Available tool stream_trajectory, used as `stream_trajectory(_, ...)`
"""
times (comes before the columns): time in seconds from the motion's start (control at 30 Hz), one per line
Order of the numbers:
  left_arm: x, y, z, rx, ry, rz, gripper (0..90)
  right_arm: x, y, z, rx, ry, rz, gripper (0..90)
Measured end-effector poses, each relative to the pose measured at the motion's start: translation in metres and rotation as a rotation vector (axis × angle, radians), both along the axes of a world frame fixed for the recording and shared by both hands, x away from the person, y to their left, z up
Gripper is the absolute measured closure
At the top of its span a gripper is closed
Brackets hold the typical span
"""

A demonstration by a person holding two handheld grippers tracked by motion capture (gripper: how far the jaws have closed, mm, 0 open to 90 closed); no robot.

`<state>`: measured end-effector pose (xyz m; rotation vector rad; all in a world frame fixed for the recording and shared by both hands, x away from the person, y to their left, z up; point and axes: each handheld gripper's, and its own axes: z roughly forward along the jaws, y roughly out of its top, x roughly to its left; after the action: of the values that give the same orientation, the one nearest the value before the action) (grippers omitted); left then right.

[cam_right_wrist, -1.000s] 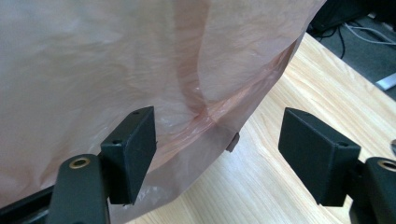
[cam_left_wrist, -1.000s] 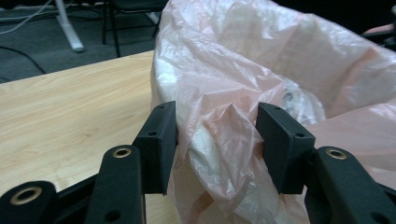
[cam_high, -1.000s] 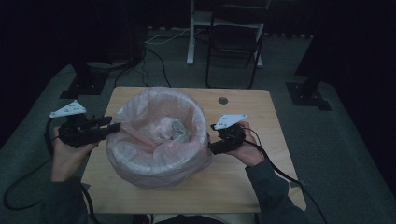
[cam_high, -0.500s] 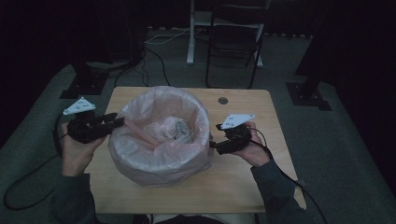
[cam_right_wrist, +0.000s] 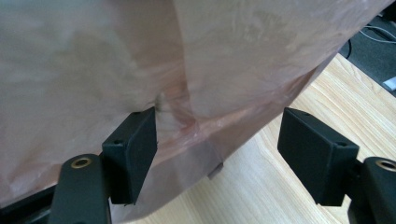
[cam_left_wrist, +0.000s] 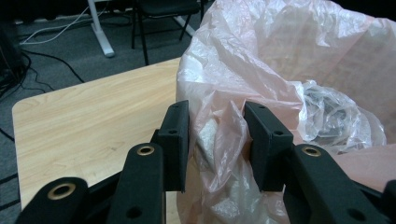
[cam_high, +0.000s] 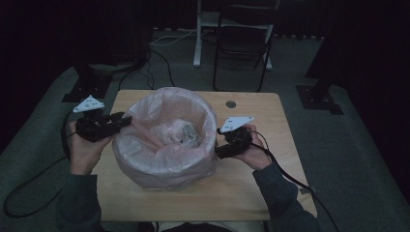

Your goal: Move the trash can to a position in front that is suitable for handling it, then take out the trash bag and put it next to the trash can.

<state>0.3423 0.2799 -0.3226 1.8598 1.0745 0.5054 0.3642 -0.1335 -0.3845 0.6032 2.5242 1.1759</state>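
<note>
Dim room, pale wooden table (cam_high: 251,193): the pink bag (cam_high: 167,137) stands mid-table, between my tools. My left tool (cam_left_wrist: 217,140) has just been closing, jaws on a fold of the bag's rim. My right tool (cam_right_wrist: 217,154) stands wide against its opposite wall, gripping nothing.

Your pink plastic bag (cam_high: 167,145) sits mid-frame on the table, mouth open and upright, with crumpled clear plastic (cam_high: 186,133) lying inside.
</note>
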Motion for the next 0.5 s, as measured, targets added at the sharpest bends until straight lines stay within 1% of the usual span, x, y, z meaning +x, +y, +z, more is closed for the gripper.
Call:
stream_trajectory(0.07,0.003,0.004,-0.001,-0.019,-0.002,0.014,61.9,0.004,0.005,0.0,-0.005,-0.008,-0.01,27.8)
stream_trajectory(0.13,0.004,0.006,-0.002,-0.024,-0.002,0.022,61.4,0.008,0.008,0.0,-0.002,-0.006,-0.013,27.7)
stream_trajectory(0.2,0.002,0.012,-0.003,-0.053,-0.004,0.023,60.5,0.011,0.01,0.0,-0.012,-0.018,-0.013,27.7)
stream_trajectory(0.3,0.0,0.015,-0.001,-0.054,-0.01,0.022,56.1,0.011,0.009,0.001,-0.024,-0.024,-0.012,27.7)
stream_trajectory(0.33,-0.001,0.015,0.0,-0.053,-0.013,0.024,56.1,0.008,0.005,0.003,-0.057,-0.052,-0.024,27.7)
stream_trajectory(0.37,-0.002,0.015,0.001,-0.055,-0.016,0.026,55.3,0.006,0.003,0.004,-0.061,-0.059,-0.023,27.7)
stream_trajectory(0.43,-0.004,0.017,0.003,-0.059,-0.02,0.027,52.9,0.001,-0.004,0.006,-0.056,-0.063,-0.009,27.6)
stream_trajectory(0.5,-0.005,0.017,0.004,-0.064,-0.024,0.034,51.1,-0.003,-0.012,0.006,-0.063,-0.069,-0.001,27.2)
